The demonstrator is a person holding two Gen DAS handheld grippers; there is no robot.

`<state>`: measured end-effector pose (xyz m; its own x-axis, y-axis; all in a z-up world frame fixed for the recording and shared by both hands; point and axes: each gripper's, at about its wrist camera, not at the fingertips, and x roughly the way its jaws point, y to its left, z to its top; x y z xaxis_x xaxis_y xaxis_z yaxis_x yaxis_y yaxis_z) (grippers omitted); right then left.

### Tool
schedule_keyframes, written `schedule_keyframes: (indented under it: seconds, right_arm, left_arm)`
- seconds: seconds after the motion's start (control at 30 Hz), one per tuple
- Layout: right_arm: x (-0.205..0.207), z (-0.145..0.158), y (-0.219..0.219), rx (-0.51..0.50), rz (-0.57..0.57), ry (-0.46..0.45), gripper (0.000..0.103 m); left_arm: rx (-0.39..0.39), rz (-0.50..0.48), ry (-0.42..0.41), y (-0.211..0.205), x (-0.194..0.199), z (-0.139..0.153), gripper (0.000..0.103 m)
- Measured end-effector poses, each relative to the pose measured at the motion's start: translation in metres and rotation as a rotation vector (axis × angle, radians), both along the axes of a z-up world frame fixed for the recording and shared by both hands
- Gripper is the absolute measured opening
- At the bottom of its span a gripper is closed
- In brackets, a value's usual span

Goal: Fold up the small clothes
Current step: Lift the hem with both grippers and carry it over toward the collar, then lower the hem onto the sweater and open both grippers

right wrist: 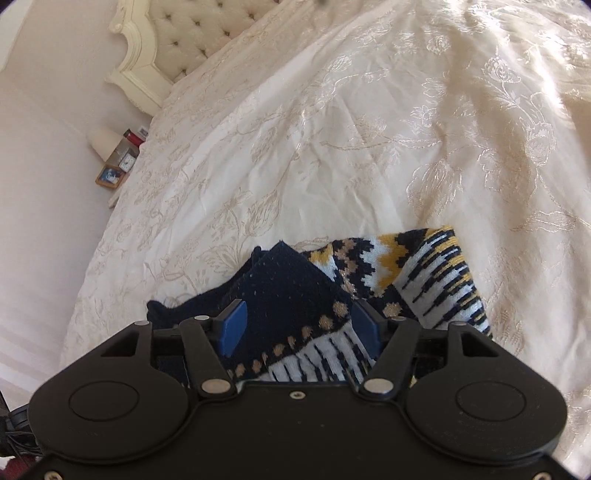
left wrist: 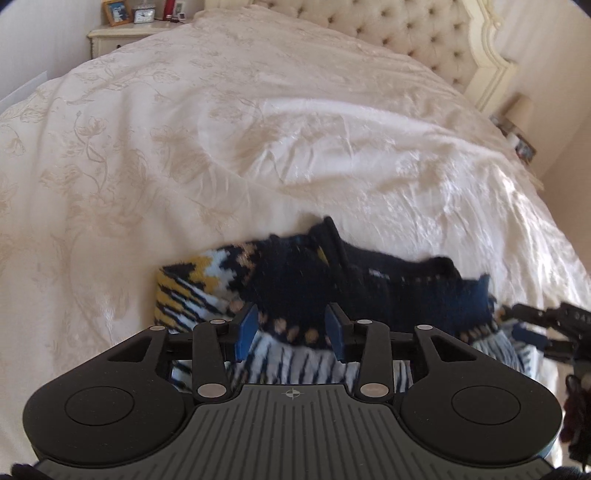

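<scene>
A small knitted garment (left wrist: 295, 284) in navy, white and yellow lies bunched on the cream bedspread (left wrist: 258, 129). My left gripper (left wrist: 292, 332) hovers over its near edge, with the blue pads (left wrist: 246, 332) apart and navy knit with tan dots between them. At the right edge of the left wrist view my right gripper (left wrist: 535, 328) reaches the garment's right end. In the right wrist view the right gripper (right wrist: 299, 328) stands wide open over the same garment (right wrist: 424, 269), a navy fold rising between its pads (right wrist: 232, 328).
The floral bedspread (right wrist: 369, 129) stretches far beyond the garment. A tufted headboard (left wrist: 424, 33) stands at the back. One nightstand (left wrist: 122, 33) carries a clock and a framed picture, and a lamp (left wrist: 519, 107) stands at the bed's other side.
</scene>
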<state>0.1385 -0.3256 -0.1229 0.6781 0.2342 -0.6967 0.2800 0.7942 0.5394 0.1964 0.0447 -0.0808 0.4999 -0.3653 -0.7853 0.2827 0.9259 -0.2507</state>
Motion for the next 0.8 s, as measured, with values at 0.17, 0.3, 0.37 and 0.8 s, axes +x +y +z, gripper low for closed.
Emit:
schedule_keyframes:
  seconds: [0.17, 0.3, 0.37, 0.8]
  right_arm:
    - [0.013, 0.004, 0.011, -0.133, 0.091, 0.013, 0.068]
    - [0.03, 0.004, 0.017, -0.234, 0.165, 0.011, 0.07]
    - [0.04, 0.001, 0.02, -0.276, 0.207, 0.016, 0.07]
    - [0.062, 0.003, 0.026, -0.395, 0.247, 0.036, 0.008]
  left_arm:
    - [0.038, -0.09, 0.045, -0.015, -0.026, -0.017, 0.039]
    - [0.049, -0.094, 0.066, -0.016, -0.029, -0.026, 0.039]
    - [0.058, -0.096, 0.069, -0.016, -0.026, -0.029, 0.039]
    - [0.086, -0.117, 0.035, -0.021, -0.027, -0.025, 0.039]
